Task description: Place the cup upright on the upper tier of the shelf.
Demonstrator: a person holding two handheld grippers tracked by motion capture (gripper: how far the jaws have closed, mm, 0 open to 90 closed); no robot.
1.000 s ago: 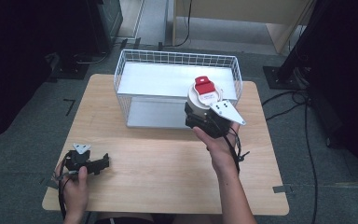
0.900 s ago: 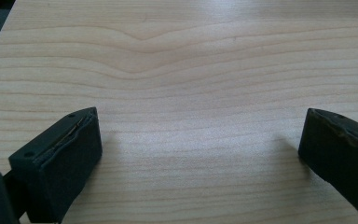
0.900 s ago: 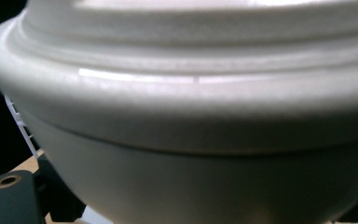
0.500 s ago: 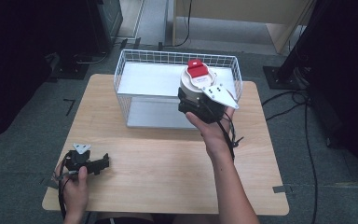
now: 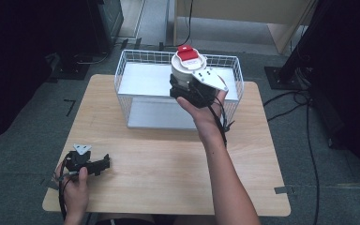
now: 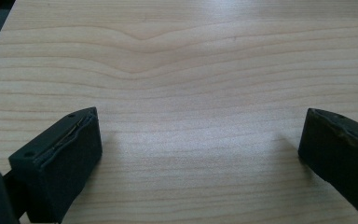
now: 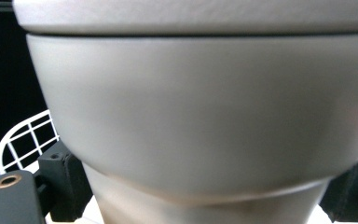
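Two grippers in play. Right gripper (image 5: 187,86) raised over the white wire basket (image 5: 136,70) at the far side of the tabletop (image 5: 168,164), jaws clamped on the lower body of a white cup with a red-tabbed lid (image 5: 187,63), held upright. Left gripper (image 5: 101,164) resting at the near left, jaws spread wide, nothing between them.
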